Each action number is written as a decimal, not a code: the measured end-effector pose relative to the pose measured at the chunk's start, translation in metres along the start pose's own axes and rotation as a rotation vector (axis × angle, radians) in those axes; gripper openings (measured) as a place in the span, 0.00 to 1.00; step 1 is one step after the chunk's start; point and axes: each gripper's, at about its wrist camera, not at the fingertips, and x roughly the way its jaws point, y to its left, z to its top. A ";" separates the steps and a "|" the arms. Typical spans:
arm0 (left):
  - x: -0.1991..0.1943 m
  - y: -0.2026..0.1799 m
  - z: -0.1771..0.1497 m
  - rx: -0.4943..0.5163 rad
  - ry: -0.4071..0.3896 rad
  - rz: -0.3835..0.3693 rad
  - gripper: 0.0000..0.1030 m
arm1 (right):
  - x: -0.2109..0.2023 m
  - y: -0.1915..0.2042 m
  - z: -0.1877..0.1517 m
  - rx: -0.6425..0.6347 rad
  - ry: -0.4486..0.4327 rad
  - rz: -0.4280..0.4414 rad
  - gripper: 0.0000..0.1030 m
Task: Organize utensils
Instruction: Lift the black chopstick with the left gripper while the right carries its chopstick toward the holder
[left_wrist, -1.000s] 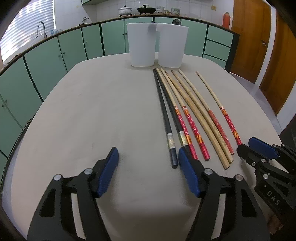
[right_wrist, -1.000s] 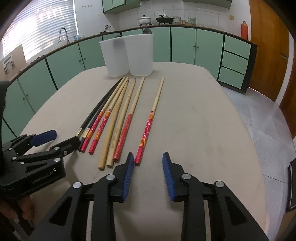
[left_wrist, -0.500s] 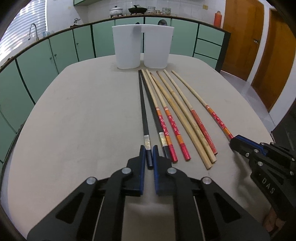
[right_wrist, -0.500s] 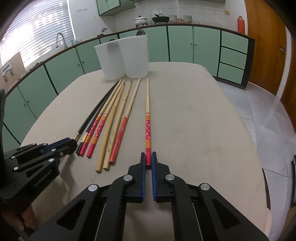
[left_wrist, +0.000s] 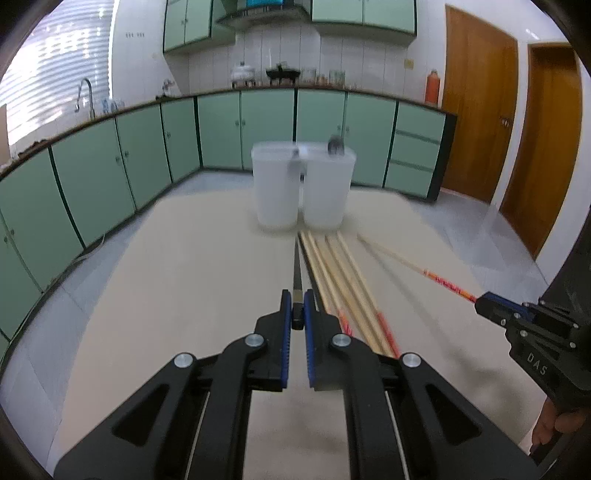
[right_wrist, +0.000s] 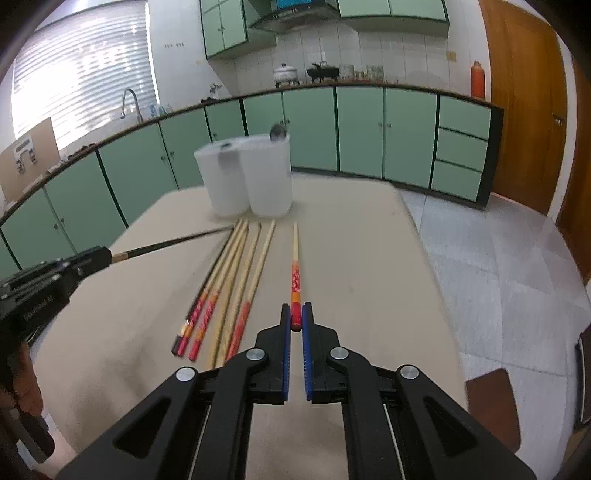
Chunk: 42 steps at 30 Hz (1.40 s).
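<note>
The left tongs (left_wrist: 297, 320) pinch the butt end of a black chopstick (left_wrist: 296, 273), which runs forward toward the two white tubs (left_wrist: 303, 192) at the far end of the desk (left_wrist: 184, 288). The right tongs (right_wrist: 295, 321) pinch the red end of a patterned bamboo chopstick (right_wrist: 295, 258), also pointing at the tubs. Both sticks look lifted clear of the row of chopsticks (right_wrist: 229, 284) lying on the desk.

Each stick is probably light, stiff and slender. Held at the very end, it is likely to swing or pivot between the pads; the lacquered black one is probably slicker than the bamboo. A hold nearer the middle would steady it, yet an end hold suits dropping it tip-first into a tub.
</note>
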 end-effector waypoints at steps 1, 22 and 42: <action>-0.004 0.001 0.005 -0.004 -0.017 -0.003 0.06 | -0.004 -0.001 0.004 0.002 -0.009 0.006 0.06; -0.016 0.004 0.086 0.002 -0.150 -0.070 0.06 | -0.043 0.000 0.128 -0.061 -0.104 0.147 0.06; -0.017 0.027 0.115 -0.036 -0.156 -0.127 0.06 | -0.033 0.010 0.179 -0.151 -0.099 0.210 0.06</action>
